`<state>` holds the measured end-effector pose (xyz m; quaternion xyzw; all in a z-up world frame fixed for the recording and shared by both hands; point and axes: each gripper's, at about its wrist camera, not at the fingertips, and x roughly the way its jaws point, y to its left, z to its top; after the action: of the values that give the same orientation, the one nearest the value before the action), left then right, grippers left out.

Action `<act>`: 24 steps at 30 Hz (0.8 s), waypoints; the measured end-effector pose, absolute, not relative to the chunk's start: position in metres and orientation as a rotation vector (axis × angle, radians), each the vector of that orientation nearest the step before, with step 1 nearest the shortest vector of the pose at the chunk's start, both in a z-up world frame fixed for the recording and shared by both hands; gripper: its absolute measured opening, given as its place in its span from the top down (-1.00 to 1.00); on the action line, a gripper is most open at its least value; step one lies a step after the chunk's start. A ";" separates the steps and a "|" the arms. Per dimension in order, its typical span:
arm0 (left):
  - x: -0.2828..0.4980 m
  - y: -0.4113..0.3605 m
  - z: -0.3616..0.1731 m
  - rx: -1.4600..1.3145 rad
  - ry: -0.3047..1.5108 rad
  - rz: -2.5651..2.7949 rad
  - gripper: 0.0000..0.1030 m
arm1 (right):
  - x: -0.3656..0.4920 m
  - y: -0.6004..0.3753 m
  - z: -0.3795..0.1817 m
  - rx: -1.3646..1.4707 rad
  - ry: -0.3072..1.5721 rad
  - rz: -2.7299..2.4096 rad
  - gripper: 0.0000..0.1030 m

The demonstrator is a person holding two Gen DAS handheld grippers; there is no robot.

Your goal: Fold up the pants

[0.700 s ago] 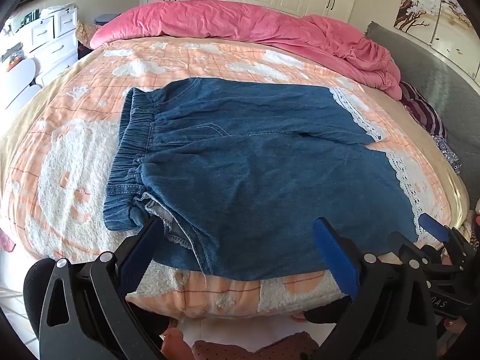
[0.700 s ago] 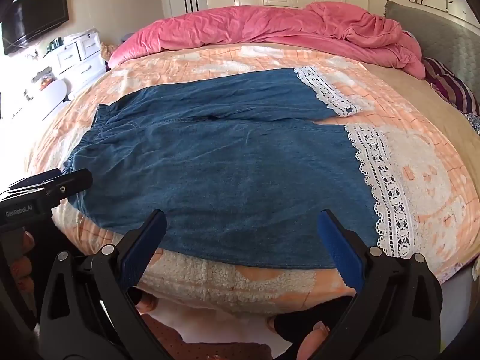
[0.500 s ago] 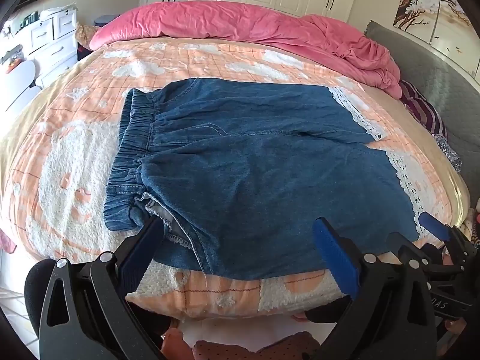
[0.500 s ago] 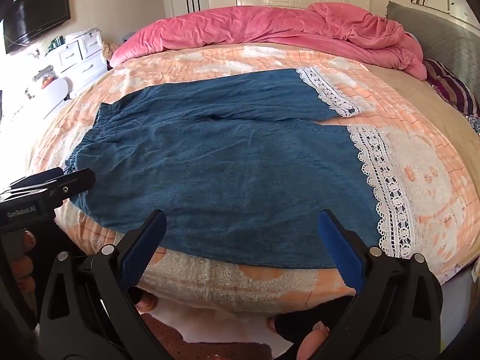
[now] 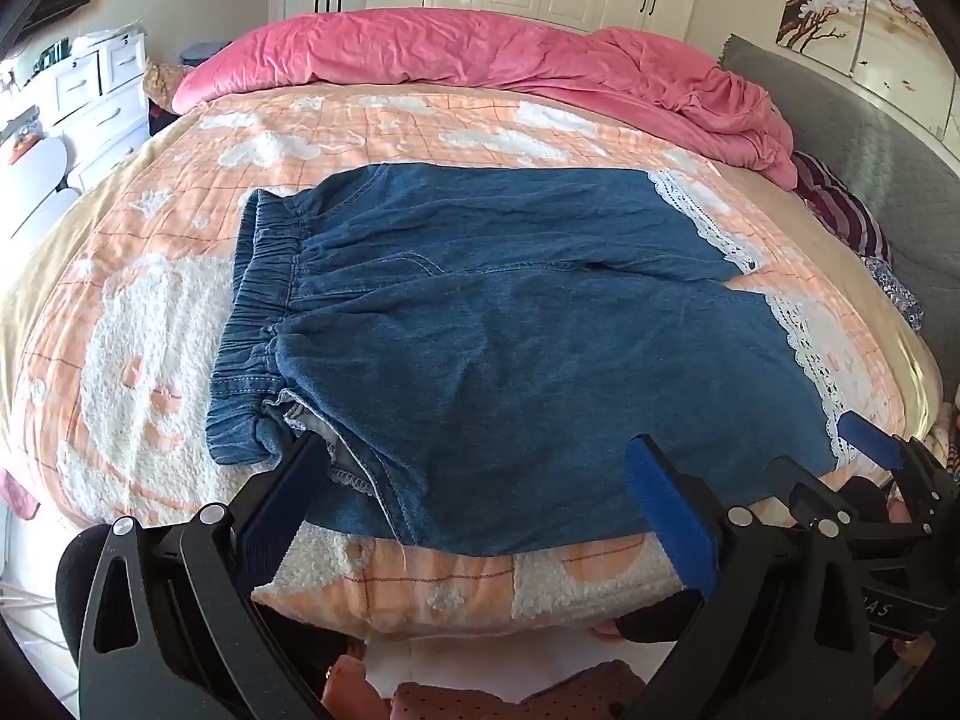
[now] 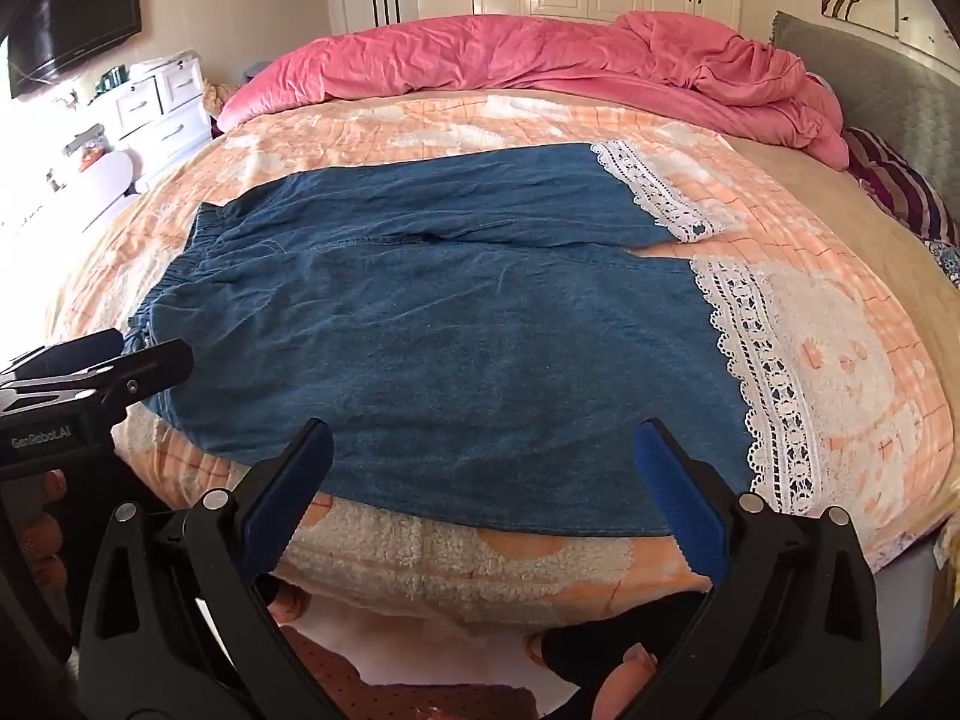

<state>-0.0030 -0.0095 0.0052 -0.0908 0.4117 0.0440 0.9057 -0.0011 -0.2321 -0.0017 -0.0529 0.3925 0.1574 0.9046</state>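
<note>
Blue denim pants (image 5: 510, 330) with white lace hems (image 6: 762, 372) lie flat across the bed, elastic waistband (image 5: 252, 324) to the left, legs to the right. They also fill the right wrist view (image 6: 456, 324). My left gripper (image 5: 474, 480) is open and empty, low at the near bed edge by the waistband corner. My right gripper (image 6: 480, 468) is open and empty at the near edge by the lower leg. Each gripper shows in the other's view: the right one (image 5: 870, 450) and the left one (image 6: 114, 360).
The bed has a peach and white fleece blanket (image 5: 150, 360). A pink duvet (image 5: 480, 54) is bunched along the far side. A grey headboard (image 5: 870, 156) and striped cloth (image 5: 840, 210) are at the right. White drawers (image 6: 156, 102) stand at the left.
Both grippers have shifted very slightly; the pants have not moved.
</note>
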 end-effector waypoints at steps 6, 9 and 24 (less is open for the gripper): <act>-0.004 -0.012 0.005 -0.174 0.848 0.087 -0.92 | -0.002 -0.231 0.001 -0.116 0.801 0.328 -0.84; -0.004 -0.012 0.006 -0.171 0.845 0.089 -0.92 | -0.002 -0.231 0.001 -0.115 0.803 0.330 -0.84; -0.004 -0.013 0.006 -0.162 0.843 0.085 -0.92 | -0.002 -0.231 0.000 -0.115 0.806 0.328 -0.84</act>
<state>-0.0044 -0.0128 0.0059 -0.0787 0.4086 0.0412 0.9084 -0.0020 -0.2310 0.0003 -0.0556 0.3904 0.1588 0.9051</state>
